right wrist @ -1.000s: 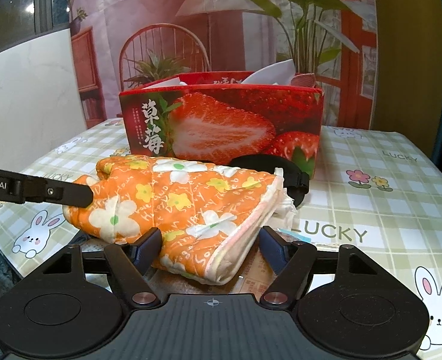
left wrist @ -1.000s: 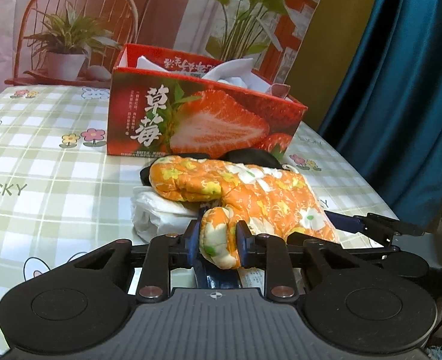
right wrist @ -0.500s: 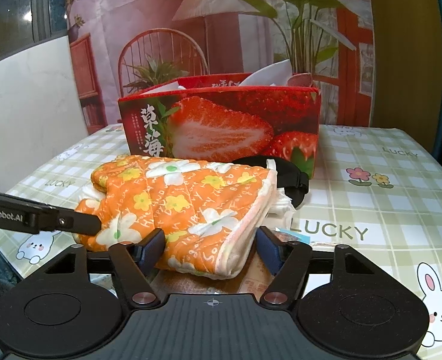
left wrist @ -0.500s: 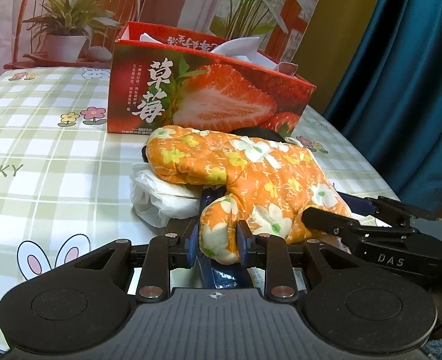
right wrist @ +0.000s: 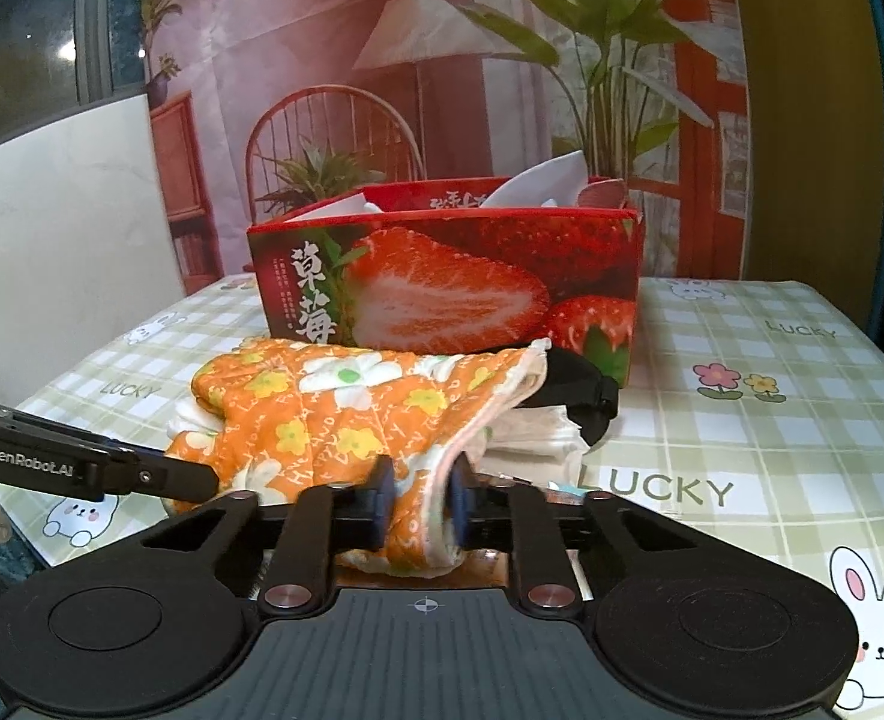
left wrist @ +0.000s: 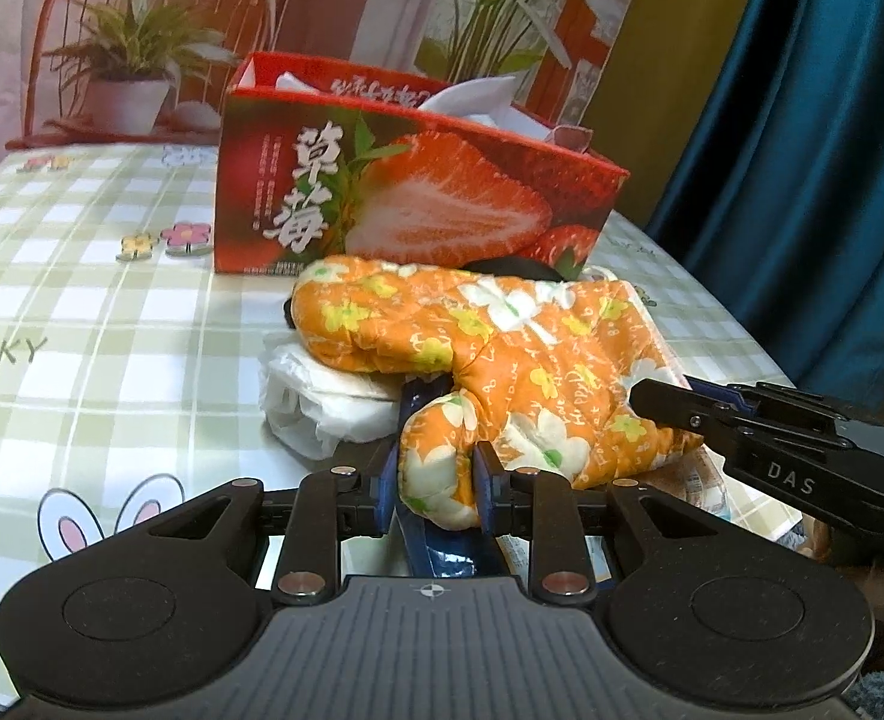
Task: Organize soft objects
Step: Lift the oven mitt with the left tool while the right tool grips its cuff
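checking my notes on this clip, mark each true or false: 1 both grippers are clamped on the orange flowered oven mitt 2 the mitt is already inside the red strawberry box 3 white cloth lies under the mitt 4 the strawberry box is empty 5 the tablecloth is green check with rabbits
1. True. The left gripper pinches the thumb of the orange flowered oven mitt; the right gripper, whose jaws have just been closing, pinches its cuff edge.
2. False. The mitt lies on the table in front of the red strawberry box.
3. True. A white folded cloth shows beneath it.
4. False. White items poke above its rim.
5. True. The green checked tablecloth has rabbit prints.
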Demonstrator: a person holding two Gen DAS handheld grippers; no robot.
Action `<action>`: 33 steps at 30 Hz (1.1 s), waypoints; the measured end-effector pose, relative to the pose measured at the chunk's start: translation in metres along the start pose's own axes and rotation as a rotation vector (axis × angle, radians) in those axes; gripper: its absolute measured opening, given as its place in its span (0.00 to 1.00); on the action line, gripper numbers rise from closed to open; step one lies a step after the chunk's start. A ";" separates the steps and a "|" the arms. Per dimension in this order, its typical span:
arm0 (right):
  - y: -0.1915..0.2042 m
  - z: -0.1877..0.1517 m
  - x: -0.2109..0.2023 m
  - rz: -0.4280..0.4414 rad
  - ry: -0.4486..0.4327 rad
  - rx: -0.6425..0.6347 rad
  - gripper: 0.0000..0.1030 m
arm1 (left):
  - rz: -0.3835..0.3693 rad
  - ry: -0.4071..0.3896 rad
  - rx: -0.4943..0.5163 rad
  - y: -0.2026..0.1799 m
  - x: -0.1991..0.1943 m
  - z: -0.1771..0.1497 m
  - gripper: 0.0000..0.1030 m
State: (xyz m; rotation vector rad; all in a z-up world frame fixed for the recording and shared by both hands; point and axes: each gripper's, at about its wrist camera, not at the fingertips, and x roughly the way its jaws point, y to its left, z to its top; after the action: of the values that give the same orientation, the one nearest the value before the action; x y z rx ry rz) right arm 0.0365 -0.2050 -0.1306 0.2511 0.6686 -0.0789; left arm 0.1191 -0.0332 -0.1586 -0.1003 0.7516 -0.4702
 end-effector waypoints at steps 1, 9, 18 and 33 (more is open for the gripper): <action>0.000 0.000 0.000 -0.002 -0.001 0.001 0.11 | 0.002 -0.009 0.010 -0.001 -0.001 0.000 0.25; 0.002 0.000 -0.005 0.001 -0.035 -0.007 0.08 | -0.016 -0.070 0.009 -0.004 -0.015 0.003 0.23; 0.006 0.008 -0.016 0.012 -0.096 -0.041 0.07 | -0.023 -0.142 0.018 -0.008 -0.031 0.011 0.22; 0.006 0.069 -0.021 0.054 -0.198 -0.133 0.07 | 0.003 -0.299 0.131 -0.018 -0.054 0.069 0.22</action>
State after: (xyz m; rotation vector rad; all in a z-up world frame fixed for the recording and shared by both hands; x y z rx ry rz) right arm 0.0628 -0.2165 -0.0644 0.1307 0.4675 -0.0069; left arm 0.1253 -0.0309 -0.0692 -0.0456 0.4269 -0.4879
